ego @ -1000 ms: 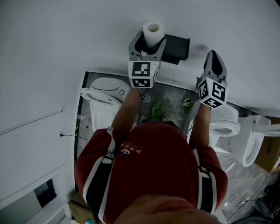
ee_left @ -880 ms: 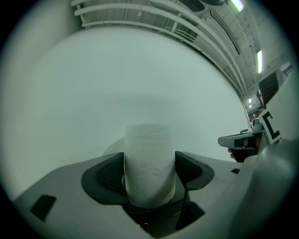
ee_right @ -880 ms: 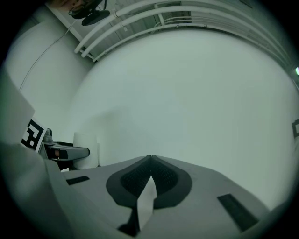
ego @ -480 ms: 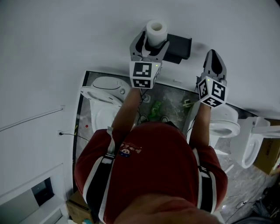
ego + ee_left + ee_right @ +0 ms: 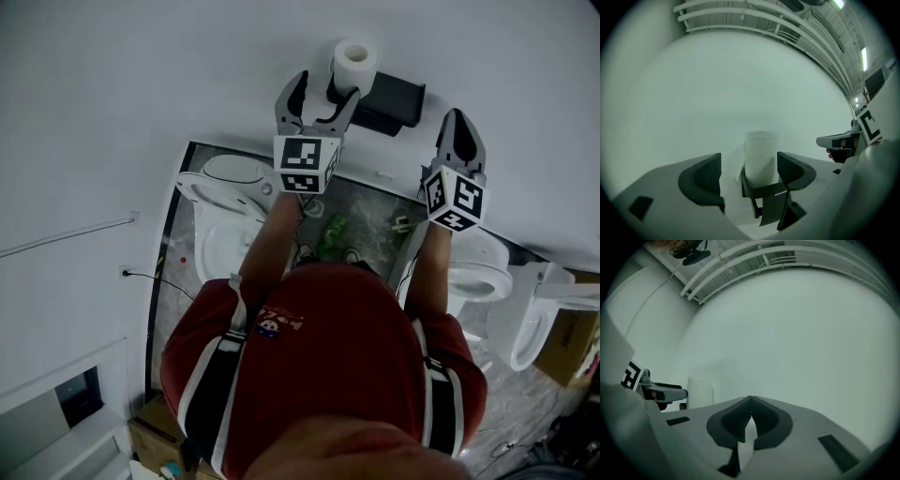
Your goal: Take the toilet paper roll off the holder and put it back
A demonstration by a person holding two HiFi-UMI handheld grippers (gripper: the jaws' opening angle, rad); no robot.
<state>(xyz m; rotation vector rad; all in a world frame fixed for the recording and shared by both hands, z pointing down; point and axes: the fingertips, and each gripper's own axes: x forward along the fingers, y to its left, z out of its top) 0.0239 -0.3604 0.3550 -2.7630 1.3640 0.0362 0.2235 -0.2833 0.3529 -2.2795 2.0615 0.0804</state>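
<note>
Left gripper (image 5: 322, 97): jaws wide apart, pads off the toilet paper roll (image 5: 760, 154). I see the roll upright on the holder (image 5: 764, 190) just ahead of the gap, closer to the right-hand jaw. Right gripper (image 5: 751, 401): jaws together, beside the holder.

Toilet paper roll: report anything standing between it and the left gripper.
Nothing visible stands between them. The toilet paper roll sits in the black holder on the wall, just ahead of the left gripper, whose jaws are open. Only the holder's own bracket wraps the roll's lower part.
</note>
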